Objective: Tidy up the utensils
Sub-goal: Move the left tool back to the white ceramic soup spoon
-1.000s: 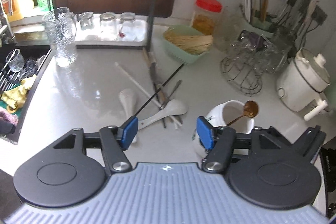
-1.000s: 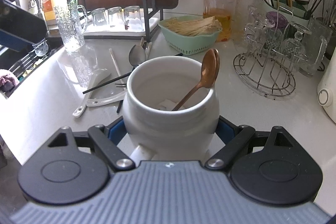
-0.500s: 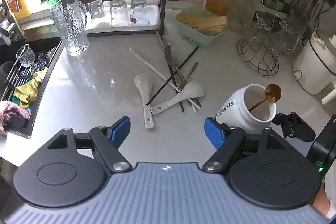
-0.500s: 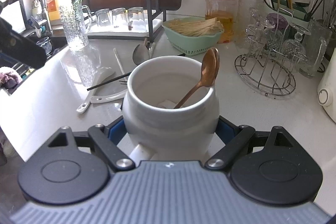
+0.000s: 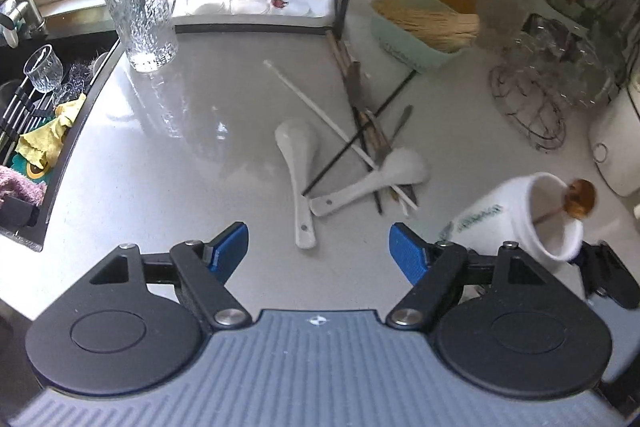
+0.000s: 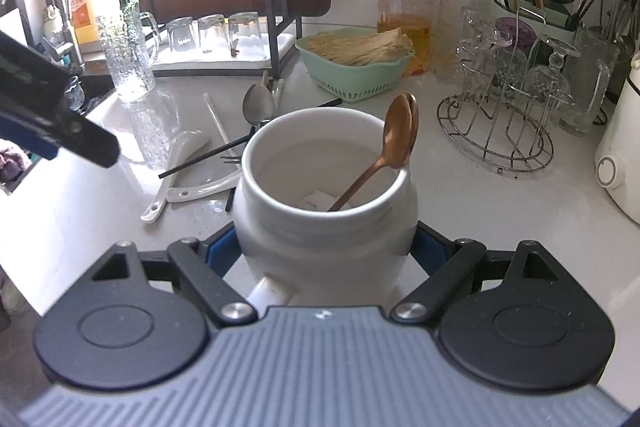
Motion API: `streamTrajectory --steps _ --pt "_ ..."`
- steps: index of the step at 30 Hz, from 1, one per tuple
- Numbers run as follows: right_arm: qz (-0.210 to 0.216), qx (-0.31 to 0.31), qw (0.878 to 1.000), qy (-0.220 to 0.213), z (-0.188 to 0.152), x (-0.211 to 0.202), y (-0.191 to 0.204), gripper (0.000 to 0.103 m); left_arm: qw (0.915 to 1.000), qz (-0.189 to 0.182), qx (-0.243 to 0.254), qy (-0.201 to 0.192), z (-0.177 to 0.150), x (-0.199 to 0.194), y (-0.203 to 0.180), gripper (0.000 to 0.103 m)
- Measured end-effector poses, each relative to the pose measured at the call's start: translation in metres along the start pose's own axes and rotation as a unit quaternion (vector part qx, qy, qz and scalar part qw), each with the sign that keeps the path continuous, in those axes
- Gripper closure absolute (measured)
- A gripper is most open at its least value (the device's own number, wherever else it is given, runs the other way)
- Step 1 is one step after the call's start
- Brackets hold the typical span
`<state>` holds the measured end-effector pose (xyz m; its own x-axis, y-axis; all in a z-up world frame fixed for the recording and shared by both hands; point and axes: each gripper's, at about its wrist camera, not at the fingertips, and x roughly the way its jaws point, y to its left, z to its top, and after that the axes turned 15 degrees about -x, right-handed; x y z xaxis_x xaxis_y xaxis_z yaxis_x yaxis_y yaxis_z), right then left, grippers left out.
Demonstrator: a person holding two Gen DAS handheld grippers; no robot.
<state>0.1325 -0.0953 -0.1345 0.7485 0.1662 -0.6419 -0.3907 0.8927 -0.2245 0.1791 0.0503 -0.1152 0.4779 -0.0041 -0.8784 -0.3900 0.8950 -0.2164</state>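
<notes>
Your left gripper (image 5: 319,250) has come down over the scattered utensils, jaws just widened and empty; the nearest white soup spoon (image 5: 298,171) lies just ahead (next pick, likely). Your right gripper (image 6: 326,251) clamps the white jar (image 6: 326,211).

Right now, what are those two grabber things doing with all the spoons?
A person is tidying utensils with a gripper in each hand. The right gripper is shut on a white jar that already holds one bronze spoon. The left gripper is open with nothing between its fingers, having just widened, above the countertop near two white soup spoons, chopsticks and cutlery waiting in a loose pile.
</notes>
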Motion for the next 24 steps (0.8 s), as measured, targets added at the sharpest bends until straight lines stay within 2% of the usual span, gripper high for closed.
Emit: streamTrajectory --steps 11,18,24 --pt "-0.012 0.015 0.999 0.026 0.009 0.005 0.003 0.012 0.9998 -0.021 -0.001 0.006 0.045 0.068 0.019 0.024" --pt "-0.017 0.025 0.999 0.043 0.014 0.008 0.004 0.012 0.9994 -0.029 -0.004 0.016 0.071 0.105 0.028 0.038" --pt "-0.025 0.034 0.997 0.061 0.019 0.009 0.006 0.012 0.9987 -0.033 0.027 0.029 0.076 0.125 0.021 0.04"
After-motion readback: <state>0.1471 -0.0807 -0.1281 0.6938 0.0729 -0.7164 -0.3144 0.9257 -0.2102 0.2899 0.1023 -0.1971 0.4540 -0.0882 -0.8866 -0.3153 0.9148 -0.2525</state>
